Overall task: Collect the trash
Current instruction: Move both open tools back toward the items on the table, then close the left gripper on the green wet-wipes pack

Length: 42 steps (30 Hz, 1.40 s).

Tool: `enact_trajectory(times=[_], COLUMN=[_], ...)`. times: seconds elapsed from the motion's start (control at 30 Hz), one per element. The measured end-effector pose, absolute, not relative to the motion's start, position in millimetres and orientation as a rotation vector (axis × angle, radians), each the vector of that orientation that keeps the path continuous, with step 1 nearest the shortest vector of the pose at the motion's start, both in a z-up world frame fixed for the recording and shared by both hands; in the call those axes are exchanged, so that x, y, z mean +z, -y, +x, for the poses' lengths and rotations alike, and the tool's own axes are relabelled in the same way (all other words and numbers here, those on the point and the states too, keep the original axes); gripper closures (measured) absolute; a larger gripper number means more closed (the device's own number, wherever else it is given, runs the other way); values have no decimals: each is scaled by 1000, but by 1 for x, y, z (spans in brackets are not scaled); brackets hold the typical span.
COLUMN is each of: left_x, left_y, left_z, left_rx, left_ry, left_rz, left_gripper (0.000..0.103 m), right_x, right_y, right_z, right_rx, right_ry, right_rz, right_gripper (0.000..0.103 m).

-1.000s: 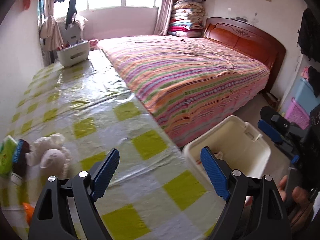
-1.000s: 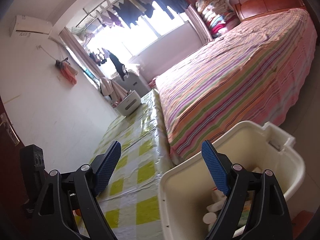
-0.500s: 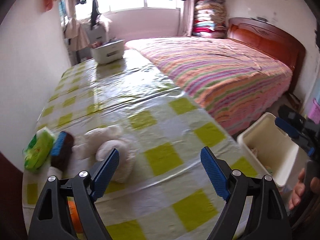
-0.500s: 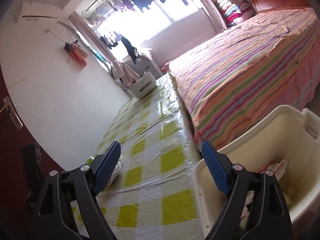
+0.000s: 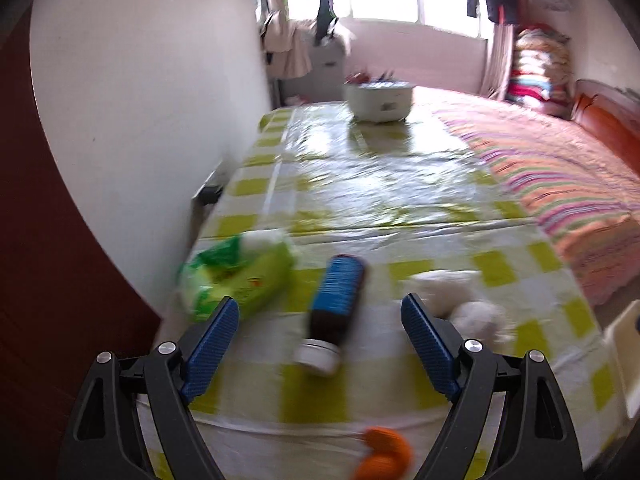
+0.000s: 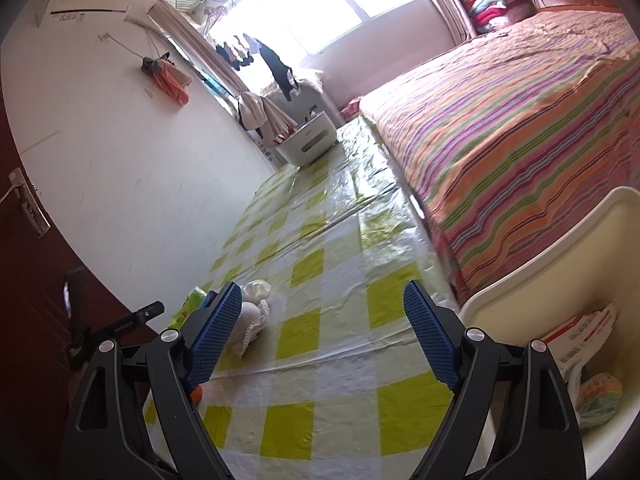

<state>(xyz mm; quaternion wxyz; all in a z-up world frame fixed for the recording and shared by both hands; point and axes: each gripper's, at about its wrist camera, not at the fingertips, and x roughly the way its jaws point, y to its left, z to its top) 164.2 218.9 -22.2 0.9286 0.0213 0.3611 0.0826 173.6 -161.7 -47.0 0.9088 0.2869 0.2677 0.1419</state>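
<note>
In the left wrist view a dark bottle point(image 5: 335, 312) with a blue label and white cap lies on the green-checked tablecloth point(image 5: 360, 184), between the jaws of my open, empty left gripper point(image 5: 320, 344). A green packet point(image 5: 236, 276) lies left of it, crumpled white tissue point(image 5: 464, 304) right of it, an orange object point(image 5: 380, 456) near the front edge. My right gripper point(image 6: 322, 340) is open and empty above the table's near end. The cream bin point(image 6: 560, 264) stands at its right with wrappers point(image 6: 580, 344) inside. The tissue point(image 6: 252, 312) shows by its left finger.
A striped bed point(image 6: 520, 128) runs along the table's right side. A white basket point(image 5: 378, 100) stands at the table's far end. A white wall point(image 5: 140, 120) and a dark red door point(image 6: 36, 280) are on the left.
My left gripper has swung left and closer, so the bottle now lies between its fingers. My right gripper has turned left, showing more table and less bin.
</note>
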Motion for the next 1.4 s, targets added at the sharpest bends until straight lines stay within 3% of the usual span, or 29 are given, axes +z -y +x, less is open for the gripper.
enact_trajectory(times=[0.73,0.77,0.83,0.9,1.03,1.13,1.4], left_x=[-94,-95,-97,-100,-97,-95,-86], left_y=[-298,-298,-299,-300,-300,-303,-297], left_z=[254,255,258,260,259,255,243], left_rx=[170,174,177,146,134,108,101], left_ry=[-1034,-1028,-1033,-1042,-1015,-1008,-971], left_rz=[85,77,66,39,-18,-99,-145], left_gripper=[23,26,54,71,90,94,95], right_x=[-62,-62,-62,-62,-61,-58,-55], right_y=[137,137,136,136,135,131,105], right_z=[197,197,197,197,197,197,200], right_rx=[332,335,338,340,342,343,382], right_ry=[-642,-643,-645,-644,-642,-638,-645], right_rz=[609,611,612,610,600,574,483], right_gripper=[21,21,21,21,21,21,21])
